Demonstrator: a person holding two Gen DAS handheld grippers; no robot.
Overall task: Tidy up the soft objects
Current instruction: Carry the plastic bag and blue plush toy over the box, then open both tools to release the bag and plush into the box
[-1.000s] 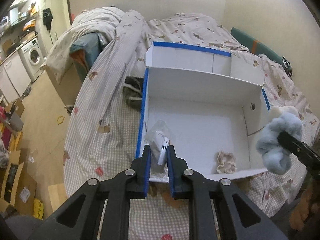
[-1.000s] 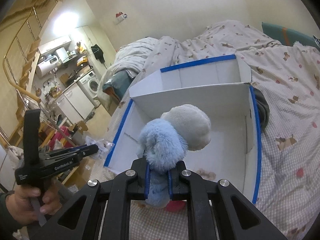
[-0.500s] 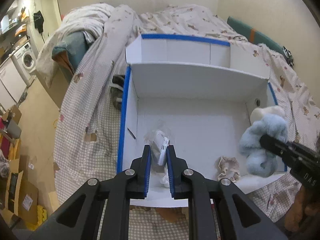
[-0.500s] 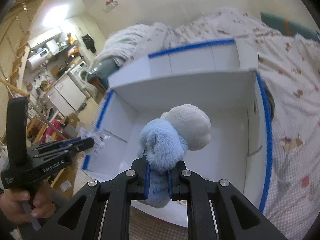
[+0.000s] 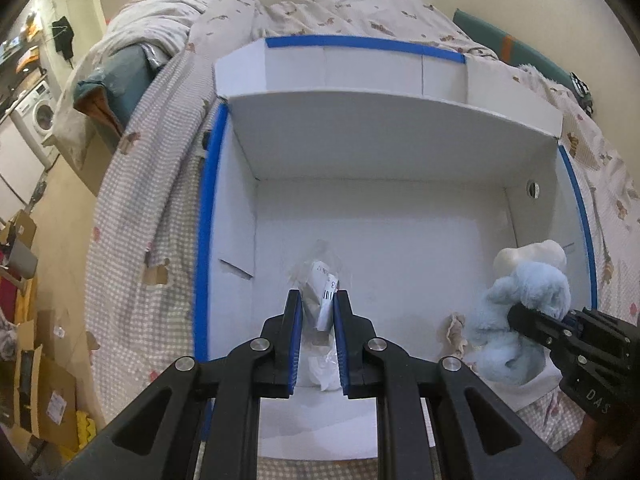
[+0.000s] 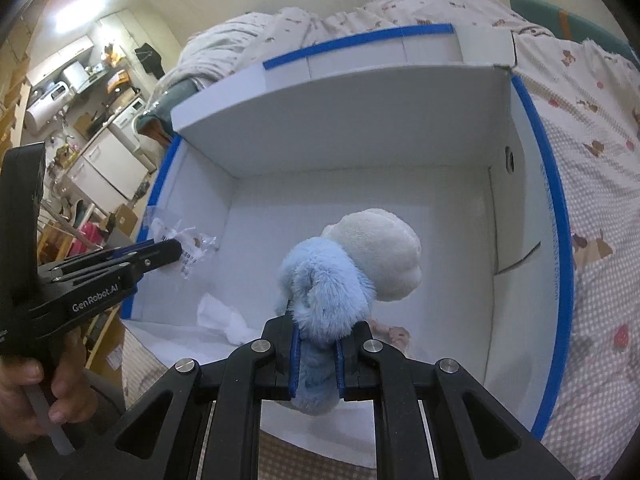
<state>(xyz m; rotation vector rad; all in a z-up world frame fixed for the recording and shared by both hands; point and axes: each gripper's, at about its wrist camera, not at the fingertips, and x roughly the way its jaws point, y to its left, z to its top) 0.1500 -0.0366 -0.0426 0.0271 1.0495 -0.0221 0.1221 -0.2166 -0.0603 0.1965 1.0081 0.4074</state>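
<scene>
A white box with blue-taped rims (image 5: 206, 216) (image 6: 558, 216) lies open on the bed. My left gripper (image 5: 317, 312) is shut on a clear plastic packet with a barcode label (image 5: 320, 284), held over the box's near left part; the packet also shows in the right wrist view (image 6: 188, 246). My right gripper (image 6: 316, 344) is shut on a blue and cream plush toy (image 6: 348, 268), held over the box's near right part; the toy also shows in the left wrist view (image 5: 520, 304). A beige scrunchie (image 5: 454, 330) lies on the box floor beneath the toy.
The box has a white divider wall (image 5: 384, 128) with a narrower compartment behind it. A checked bedspread (image 5: 132, 208) surrounds the box. A crumpled duvet (image 5: 152, 20) lies at the far left. Cardboard boxes (image 5: 36, 364) and a washing machine (image 5: 42, 114) stand on the floor left.
Both grippers have moved forward over the box with their loads. The packet and the plush toy now hang inside the box's outline, lower than before.
</scene>
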